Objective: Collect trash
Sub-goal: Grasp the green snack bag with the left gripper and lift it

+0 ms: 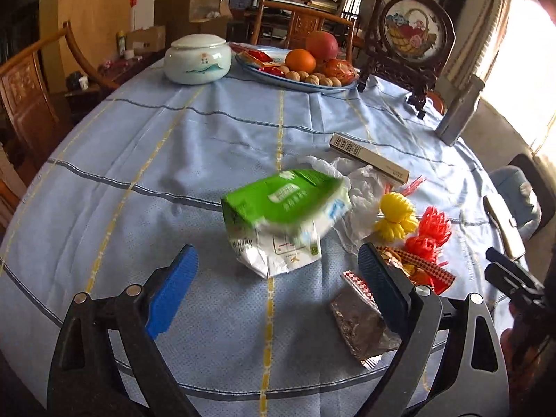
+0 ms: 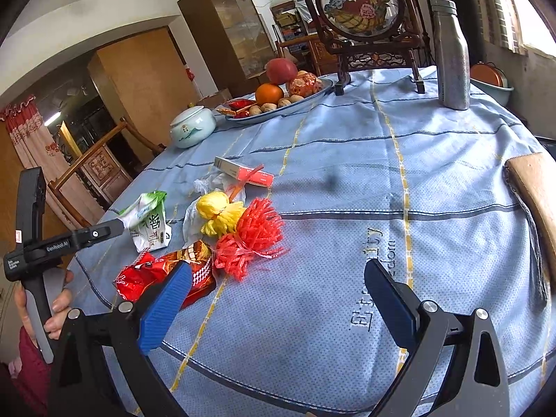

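Note:
A crumpled green and white carton (image 1: 285,215) lies blurred on the blue tablecloth (image 1: 208,146), its near end between the tips of my left gripper (image 1: 278,271). That gripper is open and its blue pads do not press the carton (image 2: 147,222). To its right lie a white plastic bag (image 1: 363,187), a yellow net (image 1: 396,219), a red net (image 1: 431,236), a red snack wrapper (image 2: 153,274) with a foil side (image 1: 361,326), and a small box (image 1: 368,158). My right gripper (image 2: 278,271) is open over bare cloth, right of the red net (image 2: 253,239).
At the back stand a lidded ceramic jar (image 1: 197,59), a fruit and nut plate (image 1: 264,74), a framed embroidery screen (image 1: 411,34) and a metal bottle (image 2: 451,55). A tan leather case (image 2: 535,191) lies at the right edge. Wooden chairs (image 1: 27,97) surround the table.

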Motion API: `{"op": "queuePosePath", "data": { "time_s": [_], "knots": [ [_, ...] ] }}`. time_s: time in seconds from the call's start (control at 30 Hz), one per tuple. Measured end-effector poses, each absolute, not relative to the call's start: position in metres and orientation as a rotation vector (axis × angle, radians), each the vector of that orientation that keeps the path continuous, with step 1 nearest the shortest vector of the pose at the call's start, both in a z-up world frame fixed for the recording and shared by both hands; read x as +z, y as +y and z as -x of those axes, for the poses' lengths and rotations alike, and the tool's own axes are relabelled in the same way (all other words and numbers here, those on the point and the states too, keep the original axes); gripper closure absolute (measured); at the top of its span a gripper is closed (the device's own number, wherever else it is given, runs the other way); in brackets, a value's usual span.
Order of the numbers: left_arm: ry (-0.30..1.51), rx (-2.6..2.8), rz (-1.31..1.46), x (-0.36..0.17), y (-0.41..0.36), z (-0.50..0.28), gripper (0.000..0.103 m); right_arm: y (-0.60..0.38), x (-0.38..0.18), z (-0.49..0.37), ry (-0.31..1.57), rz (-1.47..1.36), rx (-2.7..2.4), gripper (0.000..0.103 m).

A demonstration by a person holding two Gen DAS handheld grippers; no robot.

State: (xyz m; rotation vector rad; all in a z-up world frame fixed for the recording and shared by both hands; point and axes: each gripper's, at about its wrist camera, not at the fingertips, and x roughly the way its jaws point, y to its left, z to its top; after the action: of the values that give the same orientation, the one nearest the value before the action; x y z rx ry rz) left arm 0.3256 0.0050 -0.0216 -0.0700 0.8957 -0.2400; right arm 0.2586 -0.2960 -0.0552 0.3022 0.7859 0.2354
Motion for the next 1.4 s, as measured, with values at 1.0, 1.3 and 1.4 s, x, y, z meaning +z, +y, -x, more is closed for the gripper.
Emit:
{"op": "queuePosePath", "data": {
  "time_s": [1.0, 1.3, 1.4],
  "knots": [
    [1.017, -0.095, 0.021, -0.07, -0.015, -0.428, 0.013, -0.295, -0.059, -0.261, 0.808, -0.319, 0.27, 0.005],
    [1.001, -0.162, 0.176, -0.056, 0.049, -0.392, 0.053, -0.297, -0.058, -0.259, 0.788, -0.339, 0.29, 0.005],
    [0.981, -0.187, 0.244, -0.053, 0.071, -0.379, 0.051, -0.297, -0.057, -0.259, 0.784, -0.341, 0.294, 0.005]
  ]
}}
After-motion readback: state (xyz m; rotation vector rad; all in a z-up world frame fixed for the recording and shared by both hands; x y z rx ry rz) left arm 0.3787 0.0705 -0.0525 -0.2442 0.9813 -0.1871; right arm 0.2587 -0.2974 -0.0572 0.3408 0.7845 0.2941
